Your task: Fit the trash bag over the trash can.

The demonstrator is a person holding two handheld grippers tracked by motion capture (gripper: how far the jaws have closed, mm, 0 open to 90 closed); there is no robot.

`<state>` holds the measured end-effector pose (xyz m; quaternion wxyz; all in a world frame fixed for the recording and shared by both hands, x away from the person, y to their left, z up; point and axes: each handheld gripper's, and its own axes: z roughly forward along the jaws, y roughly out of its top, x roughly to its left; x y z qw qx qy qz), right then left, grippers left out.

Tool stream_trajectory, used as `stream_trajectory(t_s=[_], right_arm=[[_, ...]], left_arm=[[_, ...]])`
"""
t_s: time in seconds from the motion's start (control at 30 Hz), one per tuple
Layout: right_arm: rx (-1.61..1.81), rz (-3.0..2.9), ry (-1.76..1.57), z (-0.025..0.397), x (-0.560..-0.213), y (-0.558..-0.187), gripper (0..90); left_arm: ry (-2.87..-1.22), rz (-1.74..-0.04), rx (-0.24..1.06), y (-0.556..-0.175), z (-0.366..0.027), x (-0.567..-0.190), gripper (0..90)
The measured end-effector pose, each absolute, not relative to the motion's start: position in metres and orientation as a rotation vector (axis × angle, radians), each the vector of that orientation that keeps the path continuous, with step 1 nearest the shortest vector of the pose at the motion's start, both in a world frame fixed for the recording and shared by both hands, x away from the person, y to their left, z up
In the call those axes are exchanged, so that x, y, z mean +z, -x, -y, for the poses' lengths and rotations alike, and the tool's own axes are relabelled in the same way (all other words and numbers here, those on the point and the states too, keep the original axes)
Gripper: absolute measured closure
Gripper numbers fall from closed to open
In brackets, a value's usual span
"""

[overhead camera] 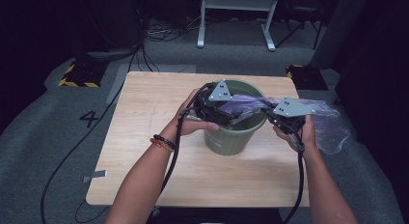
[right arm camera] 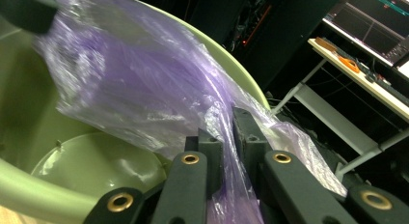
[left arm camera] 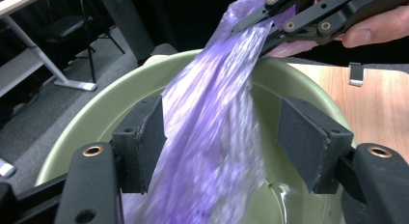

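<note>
Spread left gripper [left arm camera: 219,147] jaws flank purple bag [left arm camera: 217,137]; right gripper [right arm camera: 230,137] pinches it.

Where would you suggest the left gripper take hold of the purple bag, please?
Probably on the band of the purple bag running between the left gripper's open fingers, just above the green bin. The right gripper already pinches the far end, so the film is stretched; closing from the sides should catch it.

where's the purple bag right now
In the high view the purple plastic bag stretches across the mouth of the green bucket at table centre, pinched by the right gripper and passing between the left gripper's open jaws.
</note>
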<state>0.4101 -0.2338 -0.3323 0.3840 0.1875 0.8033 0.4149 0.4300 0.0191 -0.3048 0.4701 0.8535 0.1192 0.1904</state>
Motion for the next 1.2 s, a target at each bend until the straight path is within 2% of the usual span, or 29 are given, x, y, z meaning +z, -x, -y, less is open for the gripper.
stream_trajectory(t_s=[0.2,0.37,0.43,0.5,0.53,0.6,0.77,0.8,0.87,1.1,1.2], right_arm=[[1.036,-2.066,-0.424,0.217,-0.325,-0.406,84.7],[1.047,-2.071,-0.400,0.207,-0.323,-0.405,82.5],[1.063,-2.061,-0.402,0.206,-0.323,-0.405,79.7],[1.075,-2.061,-0.392,0.205,-0.323,-0.403,78.5],[1.080,-2.060,-0.392,0.205,-0.323,-0.402,77.5],[1.087,-2.056,-0.385,0.205,-0.322,-0.400,75.6],[1.118,-2.025,-0.398,0.205,-0.321,-0.398,63.1],[1.127,-2.016,-0.420,0.207,-0.321,-0.398,56.8],[1.139,-2.008,-0.440,0.210,-0.321,-0.398,50.3],[1.143,-2.011,-0.444,0.215,-0.321,-0.394,39.9],[1.121,-2.007,-0.420,0.215,-0.320,-0.390,38.6]], left_arm=[[-2.103,-0.276,0.460,-0.431,-0.010,-0.309,34.0],[-2.120,-0.268,0.429,-0.433,-0.005,-0.313,42.5],[-2.122,-0.265,0.426,-0.434,-0.005,-0.314,52.3],[-2.112,-0.263,0.428,-0.434,-0.006,-0.315,54.6],[-2.110,-0.263,0.441,-0.435,-0.006,-0.315,61.6],[-2.112,-0.256,0.452,-0.435,-0.005,-0.316,70.0],[-2.106,-0.246,0.466,-0.434,-0.004,-0.316,82.1],[-2.104,-0.248,0.473,-0.434,-0.005,-0.316,84.9],[-2.099,-0.250,0.468,-0.434,-0.007,-0.317,87.4],[-2.086,-0.288,0.491,-0.437,-0.015,-0.318,89.9],[-2.092,-0.299,0.498,-0.439,-0.018,-0.318,89.9]])
